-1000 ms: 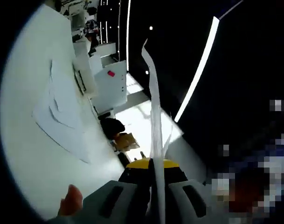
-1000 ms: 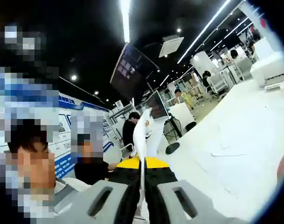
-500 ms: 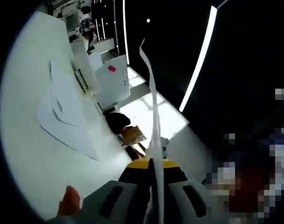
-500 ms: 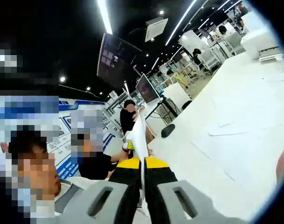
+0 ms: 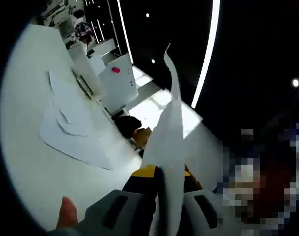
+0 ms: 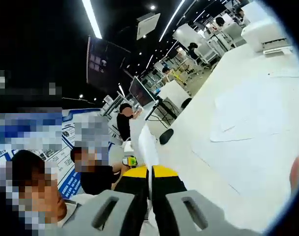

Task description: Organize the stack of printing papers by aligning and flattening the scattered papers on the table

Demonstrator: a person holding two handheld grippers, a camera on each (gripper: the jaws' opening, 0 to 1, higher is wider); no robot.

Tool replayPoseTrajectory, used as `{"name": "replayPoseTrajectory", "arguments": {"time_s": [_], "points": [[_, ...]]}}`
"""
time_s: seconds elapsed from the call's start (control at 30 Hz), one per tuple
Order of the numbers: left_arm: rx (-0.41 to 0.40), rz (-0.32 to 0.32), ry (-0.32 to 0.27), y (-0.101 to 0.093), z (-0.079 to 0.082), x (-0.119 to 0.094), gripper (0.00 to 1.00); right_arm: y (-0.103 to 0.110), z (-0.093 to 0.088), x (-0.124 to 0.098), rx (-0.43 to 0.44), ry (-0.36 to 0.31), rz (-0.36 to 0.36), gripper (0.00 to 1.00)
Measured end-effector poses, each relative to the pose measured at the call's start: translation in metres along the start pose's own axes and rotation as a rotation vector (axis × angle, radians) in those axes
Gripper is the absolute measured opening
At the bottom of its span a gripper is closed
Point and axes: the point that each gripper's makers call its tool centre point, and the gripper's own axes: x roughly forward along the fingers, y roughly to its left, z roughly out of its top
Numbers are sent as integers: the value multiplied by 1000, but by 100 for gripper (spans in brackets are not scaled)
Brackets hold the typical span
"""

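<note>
We have a sheet of paper (image 5: 170,132) lifted off the worktop (image 5: 26,162), its one edge pinched by the left tool (image 5: 161,196), whose jaws are pressed together on it, and its other edge (image 6: 147,147) pinched the same way by the right tool (image 6: 150,194). The remaining scattered papers (image 5: 70,128) lie overlapping on the worktop, well apart from the raised sheet (they show in the right gripper view too (image 6: 247,115)). Our worry is the thin sheet itself: pulling the tools apart could tear it, pushing them together could buckle it, and setting it down askew would leave the stack misaligned.
</note>
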Motion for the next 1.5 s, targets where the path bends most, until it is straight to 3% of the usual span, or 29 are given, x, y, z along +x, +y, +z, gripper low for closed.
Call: {"name": "replayPoseTrajectory", "arguments": {"time_s": [0.2, 0.3, 0.37, 0.43, 0.47, 0.6, 0.63, 0.73, 0.83, 1.07, 1.23, 1.4, 1.5], "points": [[-46, 62, -29, 27, 10, -7, 6, -10, -1, 9, 37, 26, -5, 0], [-177, 71, -79, 36, 19, -12, 6, -17, -1, 14, 23, 35, -22, 0], [-237, 88, -79, 44, 15, -13, 5, -15, 0, 17, 67, 51, -7, 0], [-307, 139, -105, 56, 15, -16, 5, -17, 1, 21, 40, 55, -15, 0], [-345, 127, -95, 56, 13, -17, 5, -18, 2, 23, 36, 56, -19, 0], [-371, 124, -96, 57, 13, -17, 5, -25, 2, 30, 57, 89, -30, 0], [-409, 133, -125, 62, 17, -21, 5, -25, 2, 30, 58, 93, -30, 0], [-297, 159, -117, 59, 20, -24, 6, -31, 5, 34, 83, 118, -36, 0], [-236, 170, -81, 55, 16, -21, 7, -38, 9, 39, 101, 140, -50, 0], [-166, 167, -66, 58, 30, -22, 6, -51, 21, 41, 119, 173, -68, 0], [-168, 142, -55, 64, 40, -24, 8, -53, 30, 39, 107, 159, -93, 0], [-174, 140, -41, 65, 32, -18, 17, -52, 29, 47, 97, 178, -94, 0], [-177, 148, -34, 68, 32, -17, 17, -51, 23, 55, 98, 200, -83, 0]]}}
